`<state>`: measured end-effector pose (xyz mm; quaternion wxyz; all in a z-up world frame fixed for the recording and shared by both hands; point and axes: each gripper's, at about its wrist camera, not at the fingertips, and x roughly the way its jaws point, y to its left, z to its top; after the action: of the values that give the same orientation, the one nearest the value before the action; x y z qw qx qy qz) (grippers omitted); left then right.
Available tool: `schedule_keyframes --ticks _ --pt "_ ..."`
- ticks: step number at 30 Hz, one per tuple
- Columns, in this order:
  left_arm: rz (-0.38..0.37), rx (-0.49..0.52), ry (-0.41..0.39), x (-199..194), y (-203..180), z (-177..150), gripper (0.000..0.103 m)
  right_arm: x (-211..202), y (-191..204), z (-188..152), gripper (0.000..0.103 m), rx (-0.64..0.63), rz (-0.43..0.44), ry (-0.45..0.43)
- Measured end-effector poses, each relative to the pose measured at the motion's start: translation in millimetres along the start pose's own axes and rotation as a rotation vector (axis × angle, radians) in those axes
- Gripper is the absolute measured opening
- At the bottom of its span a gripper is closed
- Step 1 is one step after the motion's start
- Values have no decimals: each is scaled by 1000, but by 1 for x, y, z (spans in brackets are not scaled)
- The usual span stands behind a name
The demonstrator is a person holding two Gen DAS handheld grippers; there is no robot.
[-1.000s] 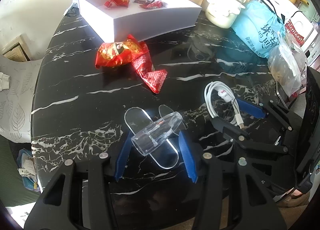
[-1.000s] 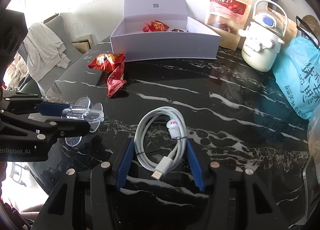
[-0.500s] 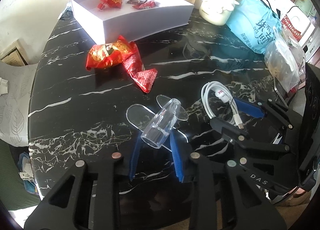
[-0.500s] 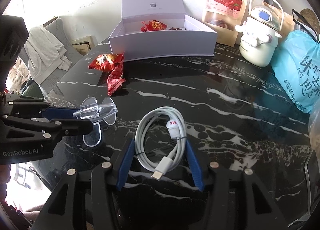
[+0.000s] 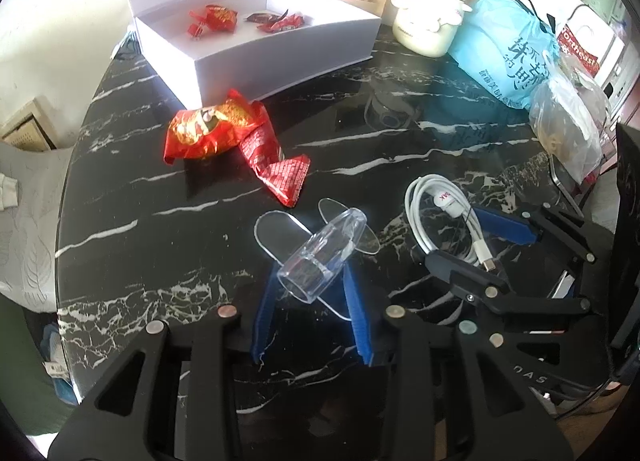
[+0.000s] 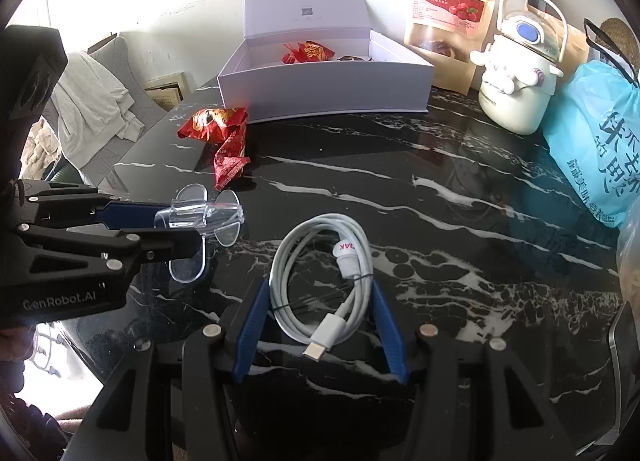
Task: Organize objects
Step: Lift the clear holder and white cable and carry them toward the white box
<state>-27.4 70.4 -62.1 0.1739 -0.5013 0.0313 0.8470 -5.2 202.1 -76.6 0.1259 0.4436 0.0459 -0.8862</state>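
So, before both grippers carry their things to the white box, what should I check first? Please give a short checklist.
1. Left gripper shut on the clear plastic holder: ok.
2. Right gripper shut on the white USB cable: not ok, its fingers stand beside the coil.
3. White box open, with room inside: ok.
4. Way to the box: not ok, the red snack wrappers lie in front of it.
5. Holder clear of the table: cannot tell.
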Motion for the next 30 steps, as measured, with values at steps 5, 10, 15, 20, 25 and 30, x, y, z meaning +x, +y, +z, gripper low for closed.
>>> schedule_keyframes --ticks 5,10,15,20,25,30 --pt "-3 38 -8 -2 -8 -1 28 0 0 0 53 1 0 0" --pt "-16 51 -23 -7 -13 1 25 -1 -4 1 53 22 15 -1" --pt "-11 46 -33 -12 -13 2 25 -3 -8 0 53 35 16 -2" --pt "-43 8 -19 -10 -5 -1 24 -5 -9 -3 53 43 19 -4" --pt "-45 4 -39 -18 -5 0 23 -7 -8 -2 53 39 29 -9" --pt "-61 -30 -75 -28 -1 2 22 -15 -9 2 53 48 34 -35"
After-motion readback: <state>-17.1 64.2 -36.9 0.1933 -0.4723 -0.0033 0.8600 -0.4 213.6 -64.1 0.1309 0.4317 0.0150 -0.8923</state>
